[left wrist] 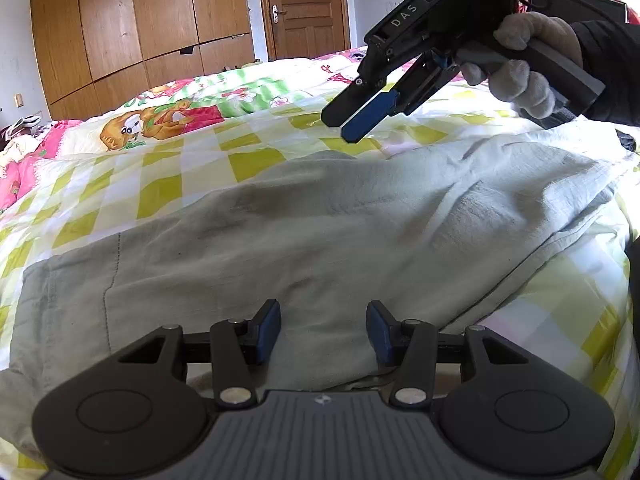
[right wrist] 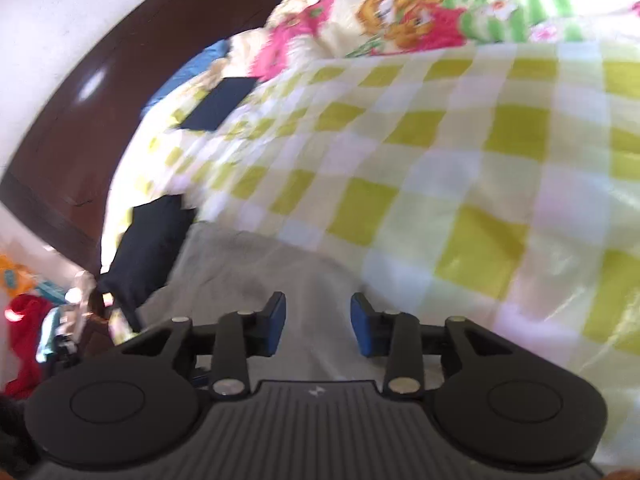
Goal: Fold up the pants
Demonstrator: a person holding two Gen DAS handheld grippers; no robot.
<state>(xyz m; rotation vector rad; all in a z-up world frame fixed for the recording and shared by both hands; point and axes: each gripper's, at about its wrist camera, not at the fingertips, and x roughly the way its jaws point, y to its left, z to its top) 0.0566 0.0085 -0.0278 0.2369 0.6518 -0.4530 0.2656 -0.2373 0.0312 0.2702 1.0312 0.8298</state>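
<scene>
From the left wrist view, the pale grey cotton pants (left wrist: 320, 232) lie spread across the middle of the frame, running from the lower left up toward the right edge, wrinkled and flat on the yellow-and-white checked bed quilt (left wrist: 160, 184). The left gripper (left wrist: 323, 330) sits at the bottom centre, its blue-padded fingers (left wrist: 267, 330) held apart with only grey cloth showing between them, gripping nothing. In the upper right, the right gripper (left wrist: 352, 122) hangs above the quilt, just past the far edge of the pants; it is held by a hand in a light grey glove (left wrist: 528, 68). From this angle its black and blue fingers overlap, and I cannot tell here how wide they stand. Behind, the brown wooden wardrobe (left wrist: 132, 20) fills the upper left, and a panelled wooden door (left wrist: 308, 4) stands at the top centre.

The right wrist view is blurred. The right gripper (right wrist: 318, 326) is at the bottom centre, its blue pads (right wrist: 277, 324) spread apart and empty. Between and just beyond them lies a patch of the grey pants (right wrist: 248, 264), in the lower middle. The checked quilt (right wrist: 460, 168) covers the right and centre. A dark navy folded cloth (right wrist: 148, 248) lies at the left, touching the pants' edge, and a second dark flat piece (right wrist: 220, 104) sits farther up. A dark brown headboard (right wrist: 92, 120) curves along the upper left.
</scene>
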